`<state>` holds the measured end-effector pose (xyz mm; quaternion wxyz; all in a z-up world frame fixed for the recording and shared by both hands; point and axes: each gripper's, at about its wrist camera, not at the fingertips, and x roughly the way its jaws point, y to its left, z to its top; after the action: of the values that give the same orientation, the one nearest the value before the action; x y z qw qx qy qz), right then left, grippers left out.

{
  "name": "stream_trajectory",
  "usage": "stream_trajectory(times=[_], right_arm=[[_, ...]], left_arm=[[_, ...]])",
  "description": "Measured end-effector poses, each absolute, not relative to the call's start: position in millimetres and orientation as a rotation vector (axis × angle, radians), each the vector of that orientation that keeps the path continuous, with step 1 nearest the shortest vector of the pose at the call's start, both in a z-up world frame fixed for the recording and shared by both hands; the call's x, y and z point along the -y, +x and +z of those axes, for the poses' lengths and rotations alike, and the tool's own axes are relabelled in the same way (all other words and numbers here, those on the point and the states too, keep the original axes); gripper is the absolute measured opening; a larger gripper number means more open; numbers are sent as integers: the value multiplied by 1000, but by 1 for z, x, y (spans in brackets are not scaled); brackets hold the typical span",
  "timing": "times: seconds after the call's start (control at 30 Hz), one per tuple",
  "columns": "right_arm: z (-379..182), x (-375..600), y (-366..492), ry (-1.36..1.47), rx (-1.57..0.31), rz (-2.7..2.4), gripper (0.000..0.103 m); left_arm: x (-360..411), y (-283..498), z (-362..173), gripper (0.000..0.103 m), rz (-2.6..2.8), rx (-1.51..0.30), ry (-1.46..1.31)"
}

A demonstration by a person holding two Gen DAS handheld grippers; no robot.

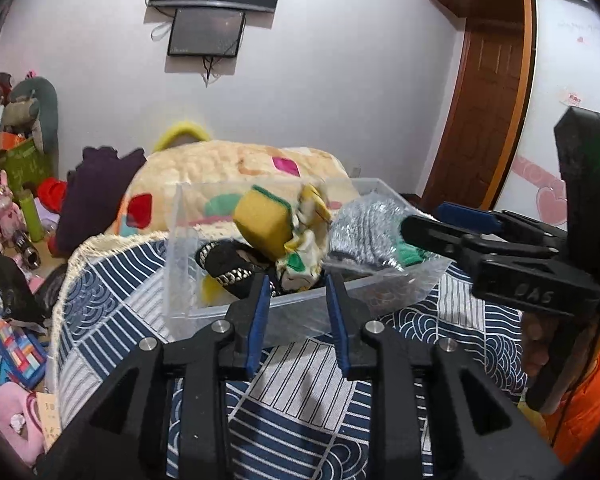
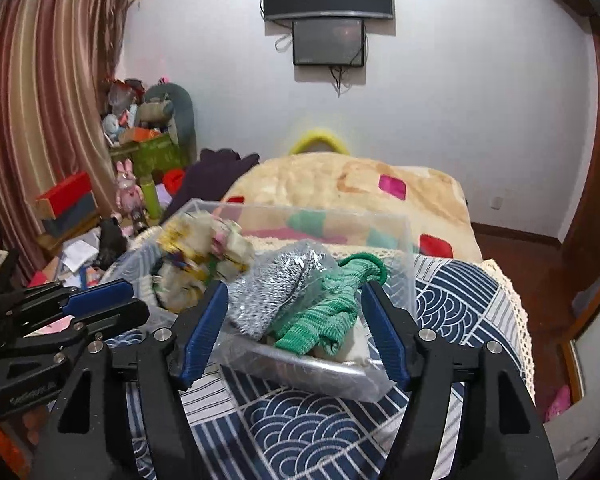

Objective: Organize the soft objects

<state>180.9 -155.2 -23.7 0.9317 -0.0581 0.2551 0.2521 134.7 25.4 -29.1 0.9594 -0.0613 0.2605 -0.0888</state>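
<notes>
A clear plastic bin [image 1: 180, 280] [image 2: 404, 280] stands on the blue-and-white patterned cloth. It holds a yellow sponge with a green side [image 1: 260, 220], a crumpled patterned cloth [image 1: 306, 240] [image 2: 204, 256], a black trimmed item [image 1: 224, 264] and a bagged grey and green knit pair [image 1: 364, 228] [image 2: 320, 308]. My left gripper [image 1: 298, 312] is open and empty at the bin's near wall. My right gripper [image 2: 296, 320] is open around the knit pair at the bin's corner; it also shows in the left wrist view [image 1: 432, 224].
The patterned cloth [image 1: 300, 400] [image 2: 308, 432] covers the surface in front. A cream blanket [image 1: 236, 164] [image 2: 340, 188] lies behind the bin, with a dark purple garment [image 1: 96, 192] beside it. Toys and boxes [image 1: 16, 152] crowd the left. A wooden door [image 1: 484, 92] is right.
</notes>
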Motion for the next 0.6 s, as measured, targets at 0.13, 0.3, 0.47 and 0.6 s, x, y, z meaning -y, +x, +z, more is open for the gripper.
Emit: stream_trajectory(times=[0.13, 0.3, 0.47, 0.6], right_arm=[[-11, 164, 165, -100, -476, 531, 66], [7, 175, 142, -70, -404, 544, 66], [18, 182, 121, -48, -334, 555, 66], [23, 182, 109, -46, -289, 552, 68]], left_arm=[[-26, 116, -11, 28, -156, -466, -103], [-25, 92, 13, 29, -124, -390, -88], [-21, 70, 32, 39, -115, -314, -77], [-13, 55, 40, 59, -92, -249, -51]])
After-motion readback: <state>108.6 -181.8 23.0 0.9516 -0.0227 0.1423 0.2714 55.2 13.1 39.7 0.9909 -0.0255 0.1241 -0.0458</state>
